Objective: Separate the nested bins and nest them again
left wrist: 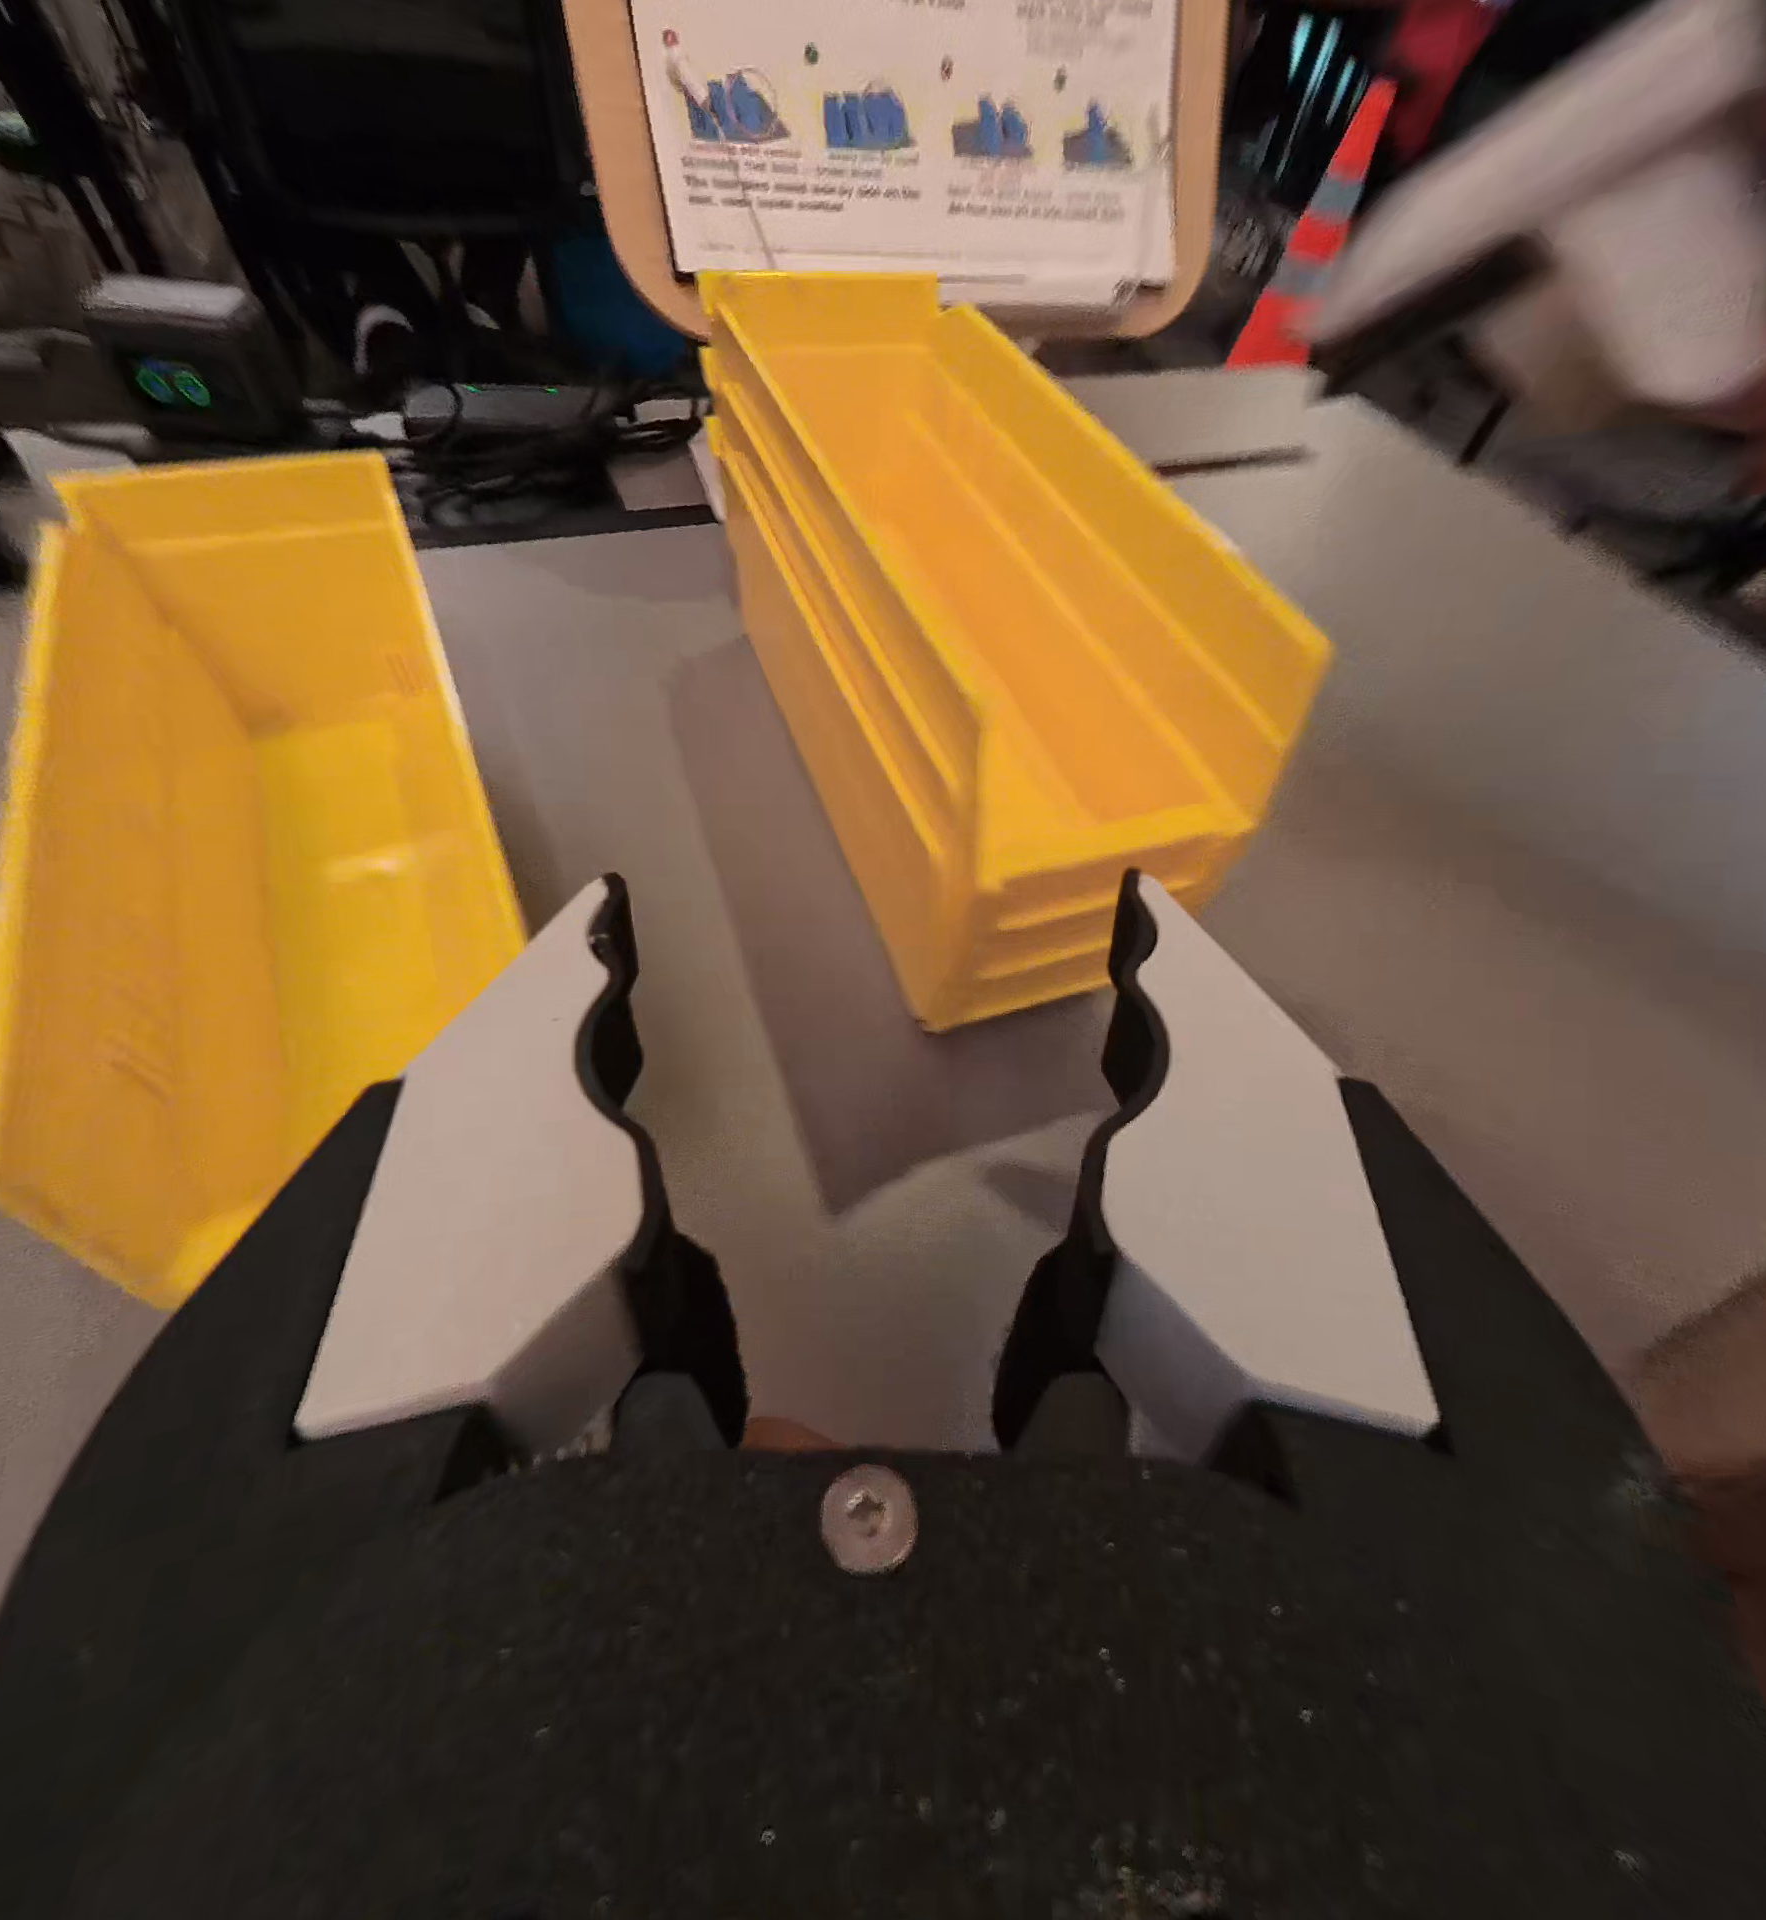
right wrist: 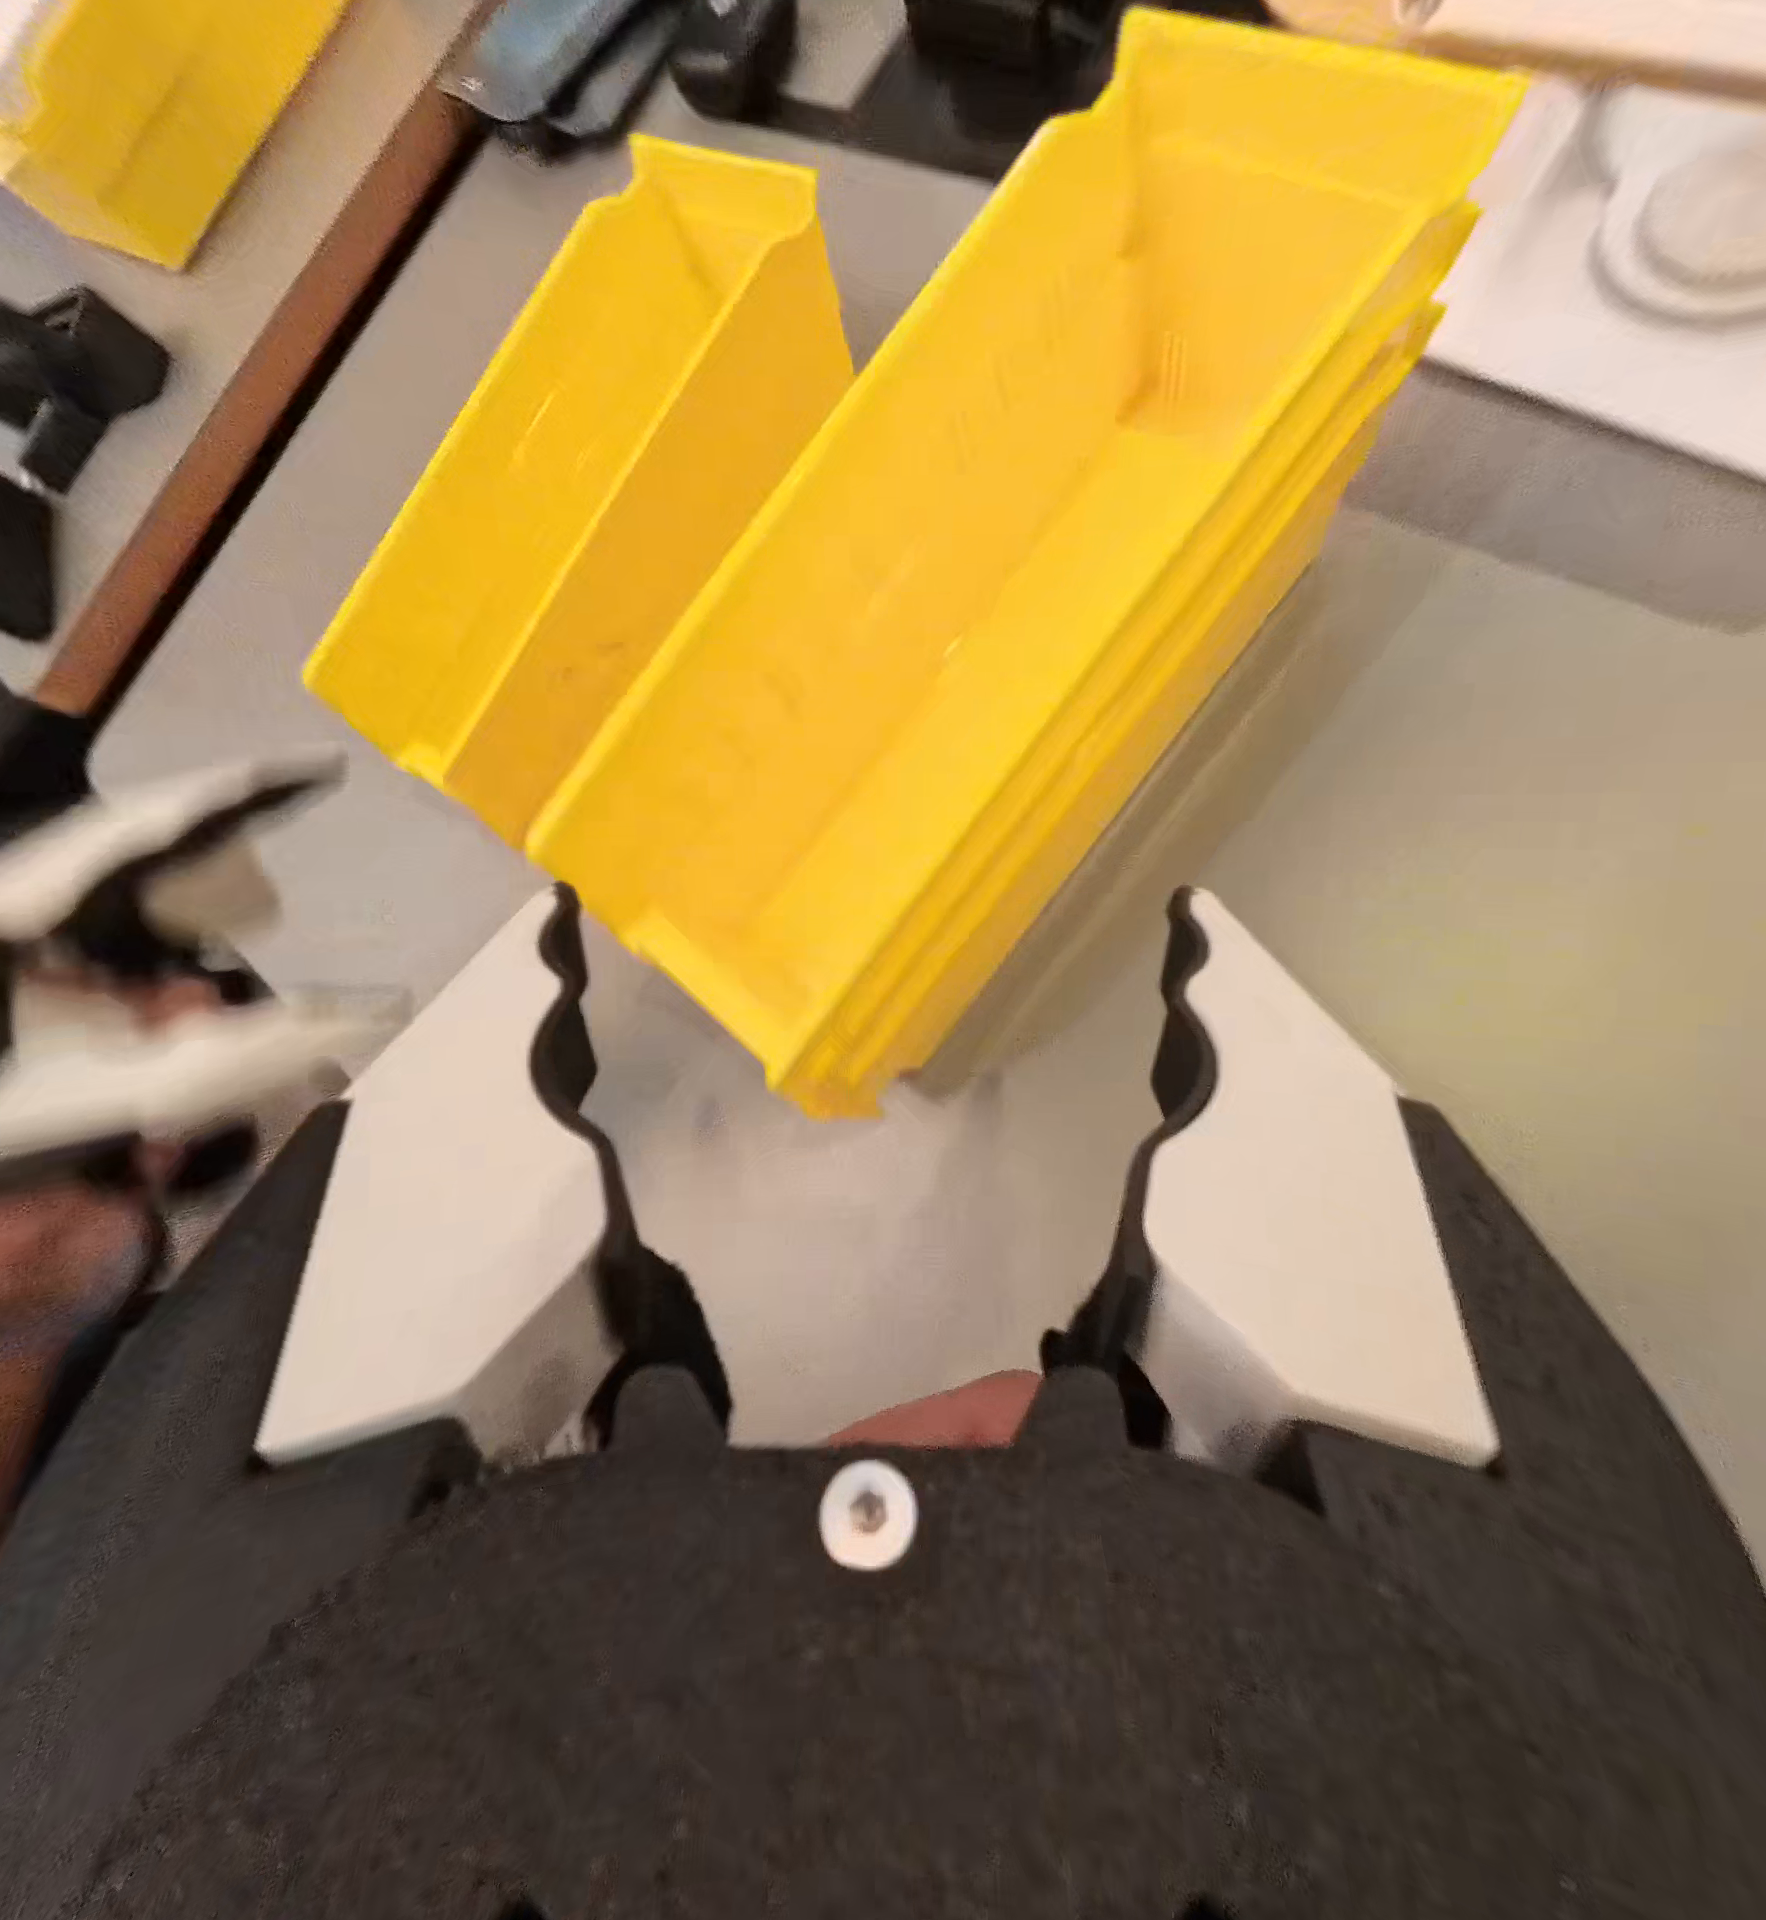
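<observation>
A stack of nested yellow bins (left wrist: 993,644) stands on the grey table (left wrist: 1481,831), and a single yellow bin (left wrist: 224,831) sits apart to its left. My left gripper (left wrist: 868,894) is open and empty, just in front of the stack's near end. In the right wrist view the stack (right wrist: 1014,582) lies ahead with the single bin (right wrist: 588,468) behind it on the left. My right gripper (right wrist: 874,904) is open and empty, close to the stack's near corner. The left gripper (right wrist: 131,956) shows blurred at the left edge of the right wrist view.
An instruction sheet on a board (left wrist: 900,135) stands behind the stack. Cables and black devices (left wrist: 505,416) lie at the back left. An orange cone (left wrist: 1315,249) is at the back right. More yellow bins (right wrist: 152,104) sit on a neighbouring table. A white object (right wrist: 1689,229) lies beyond the stack.
</observation>
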The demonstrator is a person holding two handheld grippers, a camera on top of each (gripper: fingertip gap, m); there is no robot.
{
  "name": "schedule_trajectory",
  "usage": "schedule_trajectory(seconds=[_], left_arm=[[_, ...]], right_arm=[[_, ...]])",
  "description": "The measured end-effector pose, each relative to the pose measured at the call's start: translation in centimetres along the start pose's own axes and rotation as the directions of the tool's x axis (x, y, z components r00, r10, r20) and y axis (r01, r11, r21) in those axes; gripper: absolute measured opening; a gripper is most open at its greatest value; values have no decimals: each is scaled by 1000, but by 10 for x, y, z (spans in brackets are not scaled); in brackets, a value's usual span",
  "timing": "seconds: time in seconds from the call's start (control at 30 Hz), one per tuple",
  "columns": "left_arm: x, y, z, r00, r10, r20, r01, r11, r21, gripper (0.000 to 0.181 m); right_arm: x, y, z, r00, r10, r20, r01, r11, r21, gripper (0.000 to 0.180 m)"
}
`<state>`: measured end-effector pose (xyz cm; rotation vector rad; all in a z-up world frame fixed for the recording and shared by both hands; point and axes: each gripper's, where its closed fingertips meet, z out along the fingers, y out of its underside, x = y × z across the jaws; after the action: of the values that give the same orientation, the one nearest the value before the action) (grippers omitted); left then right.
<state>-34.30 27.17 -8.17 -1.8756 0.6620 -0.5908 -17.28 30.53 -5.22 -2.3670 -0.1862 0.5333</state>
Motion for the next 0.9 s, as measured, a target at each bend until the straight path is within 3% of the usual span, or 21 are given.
schedule_trajectory(seconds=[0.07, 0.17, 0.27, 0.53, 0.9], left_arm=[[30, 2, -13, 994, -58, -93, 61, 998, 33, 89], [39, -1, -23, 998, 40, -49, -34, 994, 105, 83], [42, 1, -27, 995, 72, -69, -64, 992, 109, 85], [8, 24, -17, 991, 134, 18, -135, 990, 39, 85], [27, 26, -12, 988, 153, -36, -152, 988, 28, 83]], right_arm=[[12, -25, 29, 995, 87, -54, -94, 986, -137, 116], [33, -42, 65, 956, 169, -240, -229, 942, -246, 122], [31, -46, 89, 913, 226, -339, -334, 892, -304, 124], [32, -37, 112, 837, 71, -543, -339, 845, -413, 126], [28, -38, 103, 838, 52, -543, -364, 795, -485, 102]])
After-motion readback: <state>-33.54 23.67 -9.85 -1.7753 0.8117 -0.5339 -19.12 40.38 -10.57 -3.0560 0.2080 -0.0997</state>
